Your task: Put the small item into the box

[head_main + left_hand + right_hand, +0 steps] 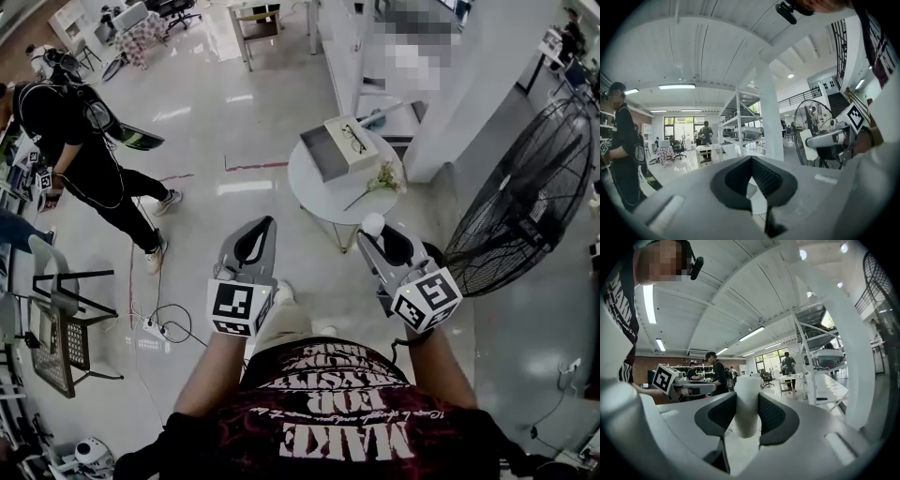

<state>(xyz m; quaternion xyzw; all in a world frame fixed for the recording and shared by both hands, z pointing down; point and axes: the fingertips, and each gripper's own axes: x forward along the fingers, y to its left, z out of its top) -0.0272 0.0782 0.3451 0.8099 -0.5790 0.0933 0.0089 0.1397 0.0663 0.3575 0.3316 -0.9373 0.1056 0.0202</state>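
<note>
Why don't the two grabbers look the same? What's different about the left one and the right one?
The right gripper holds a small white item; the left gripper holds nothing. The right gripper's jaws are kept apart by that item; the left gripper's jaws touch at their tips. Both are grey with black-lined jaws.

Two grippers in play: left gripper, right gripper. I count one small white item, one round desk and one box. Add one pair of glasses, one flower sprig, one big fan.
</note>
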